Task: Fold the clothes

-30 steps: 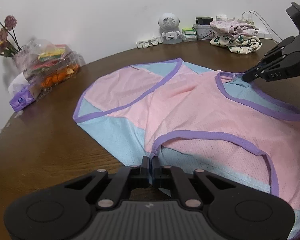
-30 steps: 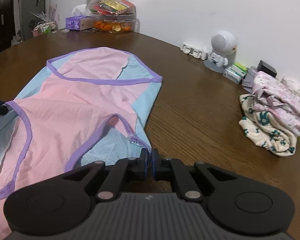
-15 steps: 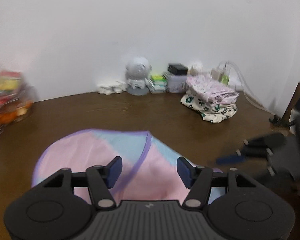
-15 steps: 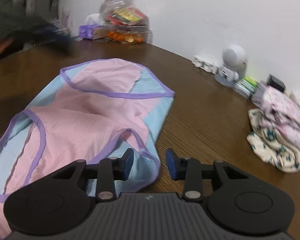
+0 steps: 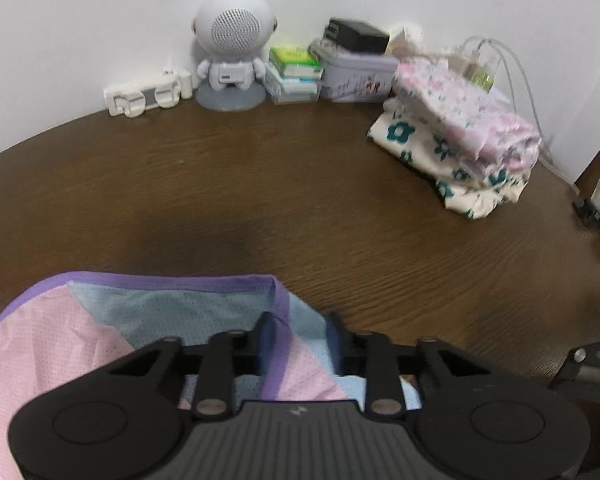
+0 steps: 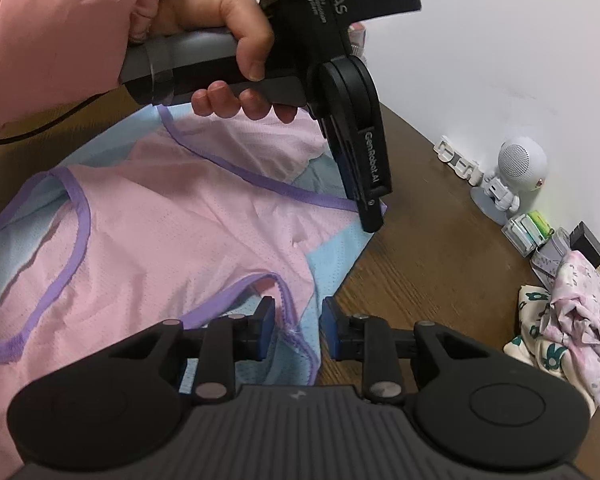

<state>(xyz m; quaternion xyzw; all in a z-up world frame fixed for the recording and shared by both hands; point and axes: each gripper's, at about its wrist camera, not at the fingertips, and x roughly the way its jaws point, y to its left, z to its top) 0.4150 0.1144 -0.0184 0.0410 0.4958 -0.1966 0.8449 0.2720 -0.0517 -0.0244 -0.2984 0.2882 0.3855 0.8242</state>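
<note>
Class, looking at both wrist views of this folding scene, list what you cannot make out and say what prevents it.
- Near part of the pink and blue garment: left wrist view, covered by the left tongs.
- Garment's left side: right wrist view, cut by the frame edge.
- Table beyond the garment: hidden by the hand and sleeve.
- Labels on the green boxes: too small.

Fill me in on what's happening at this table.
A person is folding a pink and blue garment on the wooden table. The left hand-held gripper straddles its purple-trimmed corner; the right hand-held gripper straddles another edge. Both have just been closing, fabric between the pads. Folded clothes sit aside.
</note>
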